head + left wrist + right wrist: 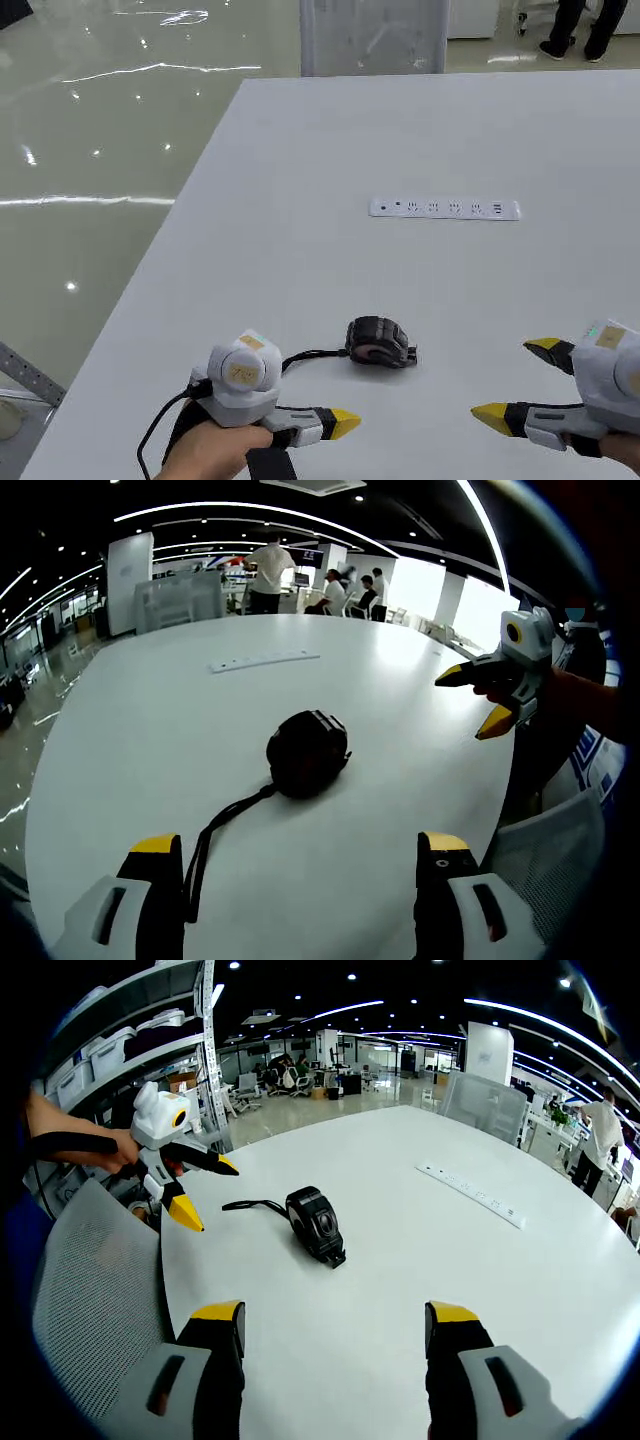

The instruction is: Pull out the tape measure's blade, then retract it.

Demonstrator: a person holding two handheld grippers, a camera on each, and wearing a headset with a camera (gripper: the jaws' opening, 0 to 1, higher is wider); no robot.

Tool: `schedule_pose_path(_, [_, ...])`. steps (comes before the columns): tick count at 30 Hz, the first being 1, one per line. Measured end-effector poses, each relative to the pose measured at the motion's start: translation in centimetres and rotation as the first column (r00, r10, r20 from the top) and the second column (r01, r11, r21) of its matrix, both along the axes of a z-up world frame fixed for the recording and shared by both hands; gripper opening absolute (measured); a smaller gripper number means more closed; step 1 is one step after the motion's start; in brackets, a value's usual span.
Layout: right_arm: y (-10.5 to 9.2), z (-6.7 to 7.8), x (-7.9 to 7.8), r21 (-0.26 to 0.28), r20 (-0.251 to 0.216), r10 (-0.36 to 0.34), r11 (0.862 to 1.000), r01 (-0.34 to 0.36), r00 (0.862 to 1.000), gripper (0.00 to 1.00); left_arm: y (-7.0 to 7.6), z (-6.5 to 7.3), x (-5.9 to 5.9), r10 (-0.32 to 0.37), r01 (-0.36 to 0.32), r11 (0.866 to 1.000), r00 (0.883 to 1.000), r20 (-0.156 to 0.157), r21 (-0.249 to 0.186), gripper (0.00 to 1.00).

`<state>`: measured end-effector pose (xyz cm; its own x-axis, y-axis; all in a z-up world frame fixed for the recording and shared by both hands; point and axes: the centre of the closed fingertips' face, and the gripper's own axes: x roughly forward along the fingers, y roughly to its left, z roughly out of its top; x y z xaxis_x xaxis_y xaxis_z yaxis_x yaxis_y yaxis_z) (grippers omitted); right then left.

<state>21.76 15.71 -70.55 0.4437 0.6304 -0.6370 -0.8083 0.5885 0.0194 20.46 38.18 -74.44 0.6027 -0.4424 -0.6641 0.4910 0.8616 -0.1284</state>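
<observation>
Both tools stand wide open and hold nothing. The left gripper (211, 1194) is at the near left and the right gripper (517, 378) at the near right. The tape measure (380, 343) lies between them on the white table (450, 130), blade fully in. Its black strap (305, 355) trails left toward the left gripper, and a power strip (445, 208) sits well beyond.

The main risk is the case sliding. It is rounded and lies loose on a smooth top, so a pinch that lands off-centre may push it away or tip it. The left jaws could also close on the strap instead of the body, leaving the case free to drag when the blade is pulled. The blade's hook seems to sit at the case's lower right corner, though it is too small to be sure of. A shallow grip there would probably slip off, and a released blade may whip back.
</observation>
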Motion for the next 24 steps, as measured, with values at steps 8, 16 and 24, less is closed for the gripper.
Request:
schedule_pose_path(8, [-2.0, 1.7, -1.3, -0.011, 0.012, -0.064, 0.998, 0.065, 0.998, 0.81, 0.9, 1.3, -1.3, -0.004, 0.004, 1.000, 1.000, 0.016, 0.004, 0.97])
schedule_pose_path(16, [-3.7, 2.9, -2.6, -0.008, 0.020, -0.125, 0.992, 0.126, 0.992, 0.91, 1.8, 2.1, -3.0, 0.008, -0.008, 1.000, 1.000, 0.011, 0.005, 1.00])
schedule_pose_path(24, [-5.1, 4.4, -3.9, -0.002, 0.016, -0.174, 0.985, 0.174, 0.985, 0.99, 3.1, 3.3, -4.6, 0.037, -0.037, 0.999, 0.999, 0.029, 0.006, 1.00])
